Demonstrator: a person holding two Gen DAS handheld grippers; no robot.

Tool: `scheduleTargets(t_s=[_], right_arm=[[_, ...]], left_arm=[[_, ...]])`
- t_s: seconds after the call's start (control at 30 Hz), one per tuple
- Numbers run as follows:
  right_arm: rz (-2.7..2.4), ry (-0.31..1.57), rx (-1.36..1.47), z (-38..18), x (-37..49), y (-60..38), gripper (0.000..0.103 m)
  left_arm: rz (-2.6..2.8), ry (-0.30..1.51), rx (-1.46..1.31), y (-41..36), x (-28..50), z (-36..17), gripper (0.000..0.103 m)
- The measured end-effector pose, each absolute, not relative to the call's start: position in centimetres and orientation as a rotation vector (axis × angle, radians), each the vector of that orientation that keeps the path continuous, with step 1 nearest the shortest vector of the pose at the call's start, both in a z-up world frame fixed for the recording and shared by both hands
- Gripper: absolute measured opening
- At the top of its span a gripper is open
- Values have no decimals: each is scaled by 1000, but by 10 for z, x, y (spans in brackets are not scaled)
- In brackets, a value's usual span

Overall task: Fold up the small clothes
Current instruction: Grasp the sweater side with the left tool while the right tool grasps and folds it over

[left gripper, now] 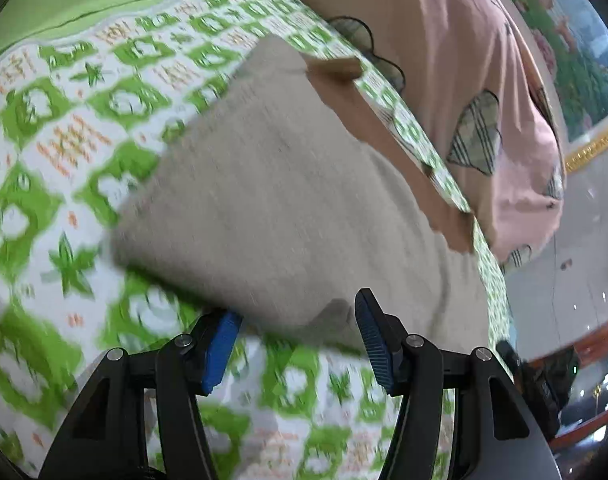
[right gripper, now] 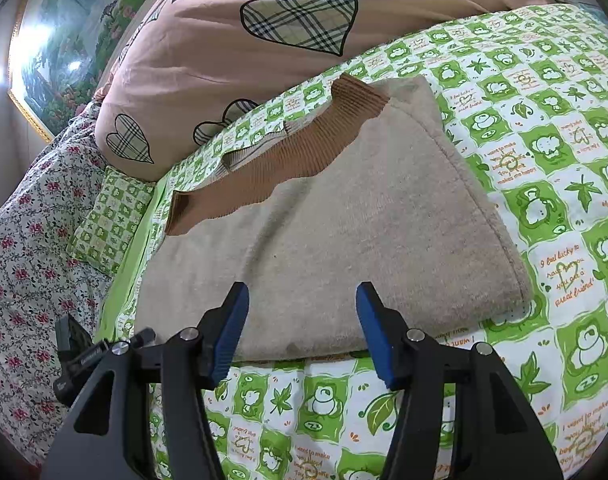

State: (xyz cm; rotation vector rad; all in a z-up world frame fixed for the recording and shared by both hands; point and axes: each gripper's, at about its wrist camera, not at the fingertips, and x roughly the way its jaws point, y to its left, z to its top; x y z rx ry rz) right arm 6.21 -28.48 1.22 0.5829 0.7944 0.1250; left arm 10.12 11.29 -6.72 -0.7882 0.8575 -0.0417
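A small beige knitted garment (right gripper: 344, 216) with a brown ribbed band (right gripper: 272, 168) lies folded flat on the green-and-white printed bedsheet (right gripper: 552, 208). It also shows, blurred, in the left wrist view (left gripper: 272, 216). My right gripper (right gripper: 302, 332) is open and empty, its blue pads just at the garment's near edge. My left gripper (left gripper: 296, 344) is open and empty, its pads at the garment's near edge from the other side. The other gripper's body (left gripper: 544, 380) shows at the right of the left wrist view.
A pink duvet with plaid hearts (right gripper: 264, 48) lies bunched behind the garment. A floral bedcover (right gripper: 28, 264) and a small green printed pillow (right gripper: 108, 220) lie at the left. A framed landscape picture (right gripper: 64, 40) hangs on the wall.
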Motion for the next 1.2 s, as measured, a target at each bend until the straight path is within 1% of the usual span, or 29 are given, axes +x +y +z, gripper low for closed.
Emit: scheduleTargets(t_s=[0.17,0.2,0.27,0.3,0.33,0.43,0.63,0.73,0.77,0.83,0.9,1.0,1.07,1.2], right_arm=[[123,801,598,10,66,-287,58],[125,803,600,10,67,-288,58],[128,803,600,11,71,-290,58],[134,802,600,11,74,-291,58],[137,802,600,12,75,-291,58],[146,797,586,15,81,-293,58],[189,809,576,22,104,-301,58],[239,829,601,27,122,-304,58],[265,837,611,29,129,-304,58],[341,864,643,30,148,-301,63],[405,892,666,30,165,-294,70],[527,935,725,22,191,-280,76],[588,965,755,14,206,-269,78],[608,1052,759,-8,245,-242,78]], left_arm=[[17,829,-808,130,123,-67,57],[29,823,-805,133,128,-66,54],[47,822,-776,133,136,-64,45],[60,825,-739,131,142,-61,29],[58,826,-712,129,146,-58,22],[51,792,-625,117,152,-39,12],[-51,702,-456,64,159,11,9],[-125,693,-389,30,165,21,9],[-143,696,-368,20,167,21,9],[-182,709,-330,-2,172,18,9],[-219,728,-300,-21,175,12,9],[-264,772,-255,-45,180,-3,9],[-276,790,-244,-51,180,-12,9],[-287,801,-257,-47,181,-18,9]])
